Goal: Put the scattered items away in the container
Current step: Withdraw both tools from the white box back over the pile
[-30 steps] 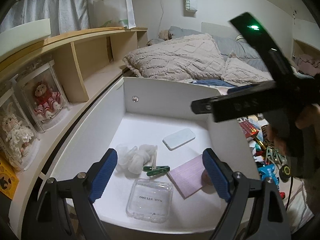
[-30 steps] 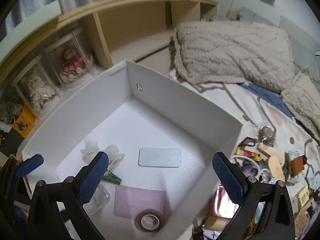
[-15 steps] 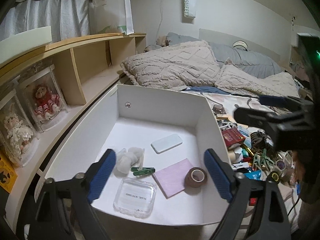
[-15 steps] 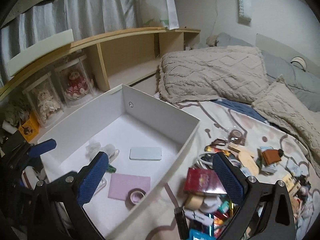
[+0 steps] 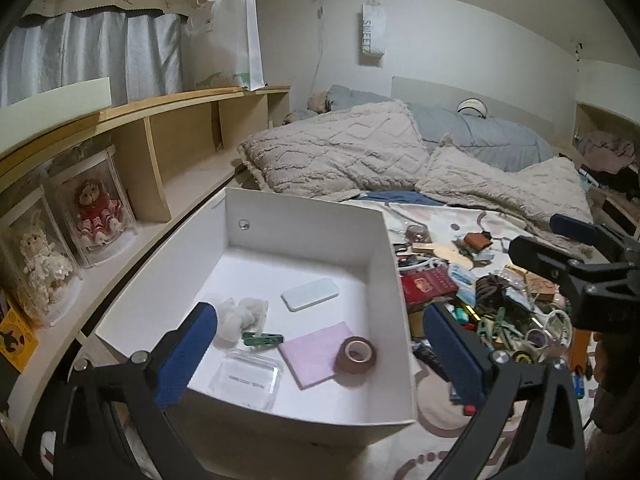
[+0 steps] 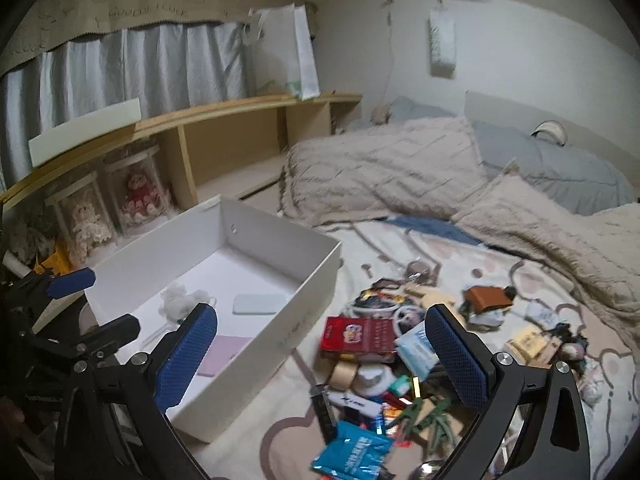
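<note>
Over the bed, between drops: my left gripper [image 5: 320,344] hangs empty above the white box [image 5: 394,292], jaws opening; my right gripper [image 6: 320,352] gapes empty. Pile [image 6: 400,360] lies at box's three o'clock; red packet [image 6: 358,336] next.

White box [image 5: 384,264]: one
Tape rolls in box [image 5: 355,355]: one
Pink pads [image 5: 316,354]: one
Clear cases [image 5: 250,378]: one
Green clips in box [image 5: 262,339]: one
Doll display cases [image 5: 96,208]: two
Red booklets [image 6: 360,336]: one
</note>
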